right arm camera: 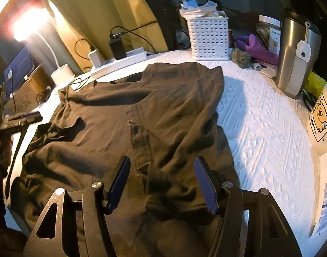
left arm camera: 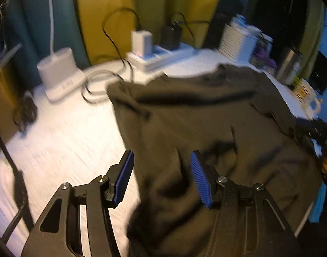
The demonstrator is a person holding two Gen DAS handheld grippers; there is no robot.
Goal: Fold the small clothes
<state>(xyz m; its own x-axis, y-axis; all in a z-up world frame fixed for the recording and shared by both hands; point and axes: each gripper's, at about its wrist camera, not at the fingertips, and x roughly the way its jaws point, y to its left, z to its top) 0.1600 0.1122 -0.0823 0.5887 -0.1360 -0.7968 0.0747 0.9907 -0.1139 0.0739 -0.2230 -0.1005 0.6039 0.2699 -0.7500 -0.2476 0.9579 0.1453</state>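
Dark garment (right arm camera: 129, 124) lies spread and rumpled on the white textured table (right arm camera: 266, 128), not yet folded. Right hand-held gripper (right arm camera: 161, 184): jaws apart, nothing clamped, poised over the near hem; cloth runs straight ahead of it, long axis pointing away toward the far edge, a stitched seam running the same way just left of centre. Left hand-held gripper (left arm camera: 161, 177): jaws also apart and empty, sitting at the garment's left near border, cloth ahead and to its right, bare table to its left. View is motion-blurred.

Judgement: each gripper is nearest its own near corner, so a forward fold would start there.

Containers, beyond the right gripper: white slotted basket (right arm camera: 209, 38) stuffed with packets or papers; steel tumbler (right arm camera: 296, 53) and bear-print mug (right arm camera: 321, 120) to the right, contents not visible.
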